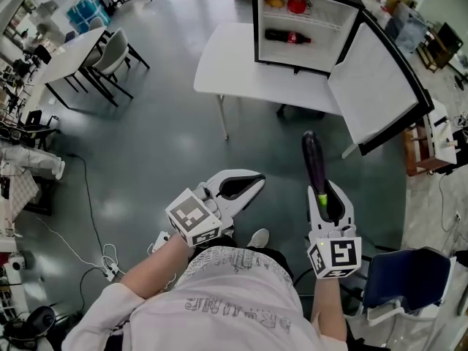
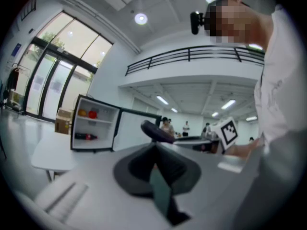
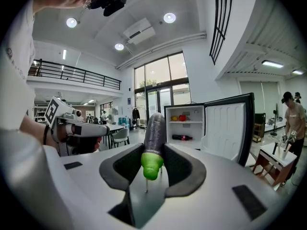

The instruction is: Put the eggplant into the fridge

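Your right hand-held gripper (image 1: pixel 326 197) pinches the eggplant (image 1: pixel 314 161) by its green stem end, well short of the fridge (image 1: pixel 327 34). Your left hand-held gripper (image 1: pixel 253 182) is closed, empty. Skin's probably slick and the long body levers, so grip firm.

I count | left tongs (image 1: pixel 246 184) 1, right tongs (image 1: pixel 327 196) 1, so 2 | eggplant (image 1: pixel 314 158) 1 | fridge (image 1: pixel 255 28) 1, at the far right corner of my 1 bench (image 1: pixel 227 68) | inside: bottle (image 1: pixel 287 37) 1, orange fruit (image 1: pixel 273 1) 1, red fruit (image 1: pixel 296 5) 1
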A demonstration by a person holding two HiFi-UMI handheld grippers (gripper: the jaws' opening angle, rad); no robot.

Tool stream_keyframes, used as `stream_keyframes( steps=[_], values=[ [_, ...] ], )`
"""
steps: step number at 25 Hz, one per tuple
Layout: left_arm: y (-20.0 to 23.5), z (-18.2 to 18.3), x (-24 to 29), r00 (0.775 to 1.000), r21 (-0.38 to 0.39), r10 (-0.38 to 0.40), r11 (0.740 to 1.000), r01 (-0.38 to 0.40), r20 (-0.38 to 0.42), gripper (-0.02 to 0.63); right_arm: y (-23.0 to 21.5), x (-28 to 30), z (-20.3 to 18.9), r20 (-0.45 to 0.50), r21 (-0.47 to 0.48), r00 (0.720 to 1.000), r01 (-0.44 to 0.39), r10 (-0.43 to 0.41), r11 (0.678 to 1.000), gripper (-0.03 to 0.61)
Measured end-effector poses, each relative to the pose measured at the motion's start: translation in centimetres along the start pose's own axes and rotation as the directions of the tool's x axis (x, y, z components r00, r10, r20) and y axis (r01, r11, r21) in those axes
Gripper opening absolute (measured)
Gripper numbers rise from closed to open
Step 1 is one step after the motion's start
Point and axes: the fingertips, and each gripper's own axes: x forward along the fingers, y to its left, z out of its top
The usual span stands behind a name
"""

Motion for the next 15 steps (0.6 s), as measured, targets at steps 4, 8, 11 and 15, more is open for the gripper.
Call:
stream_keyframes(
  steps=[4,8,11,15],
  values=[
    [-0.5,-0.1,1.4,1.000,0.005,0.006,1.000,-0.006,-0.003,0.006,-1.2,-0.3,-0.1,0.001,-0.003,1.000,-0.012,0.012,1.000,0.135],
    [-0.8,-0.3,2.5,1.000,0.007,0.012,1.000,-0.012,-0.001,0.006,-2.3,-0.5,-0.5,0.000,-0.007,1.000,-0.021,0.021,1.000,0.135],
    [-0.8,-0.3,3.0,1.000,0.007,0.017,1.000,-0.017,0.001,0.006,-3.0,-0.4,-0.6,0.000,-0.007,1.000,-0.024,0.024,1.000,0.135],
    [-0.3,-0.3,3.6,1.000,0.006,0.030,1.000,-0.030,-0.001,0.006,-3.6,0.1,-0.7,-0.002,-0.004,0.999,-0.033,0.033,0.999,0.135]
  ],
)
